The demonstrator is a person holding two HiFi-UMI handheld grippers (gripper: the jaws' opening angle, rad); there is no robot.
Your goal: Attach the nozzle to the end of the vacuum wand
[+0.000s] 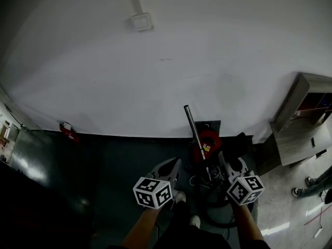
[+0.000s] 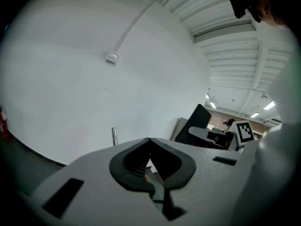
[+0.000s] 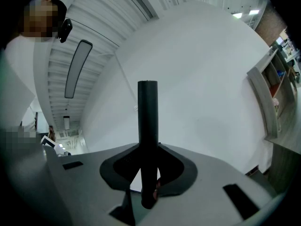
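A silver vacuum wand (image 1: 191,124) stands upright against the white wall, rising from the red vacuum body (image 1: 207,141) on the dark floor. Its top end also shows in the left gripper view as a wand (image 2: 114,135) beyond the jaws. My right gripper (image 1: 226,164) is shut on a black tubular nozzle (image 3: 147,119), which sticks straight up out of the jaws of that gripper (image 3: 148,147). It hovers just right of the wand's lower part. My left gripper (image 1: 175,165) is left of the vacuum, and the left gripper view shows this gripper (image 2: 149,139) shut with nothing between the tips.
A black hose (image 1: 218,207) coils on the floor below the vacuum. A wooden shelf unit (image 1: 303,113) stands at the right, and someone's feet (image 1: 301,192) are beside it. A switch box (image 1: 141,21) is high on the wall. A small red object (image 1: 68,133) lies at the wall's foot, left.
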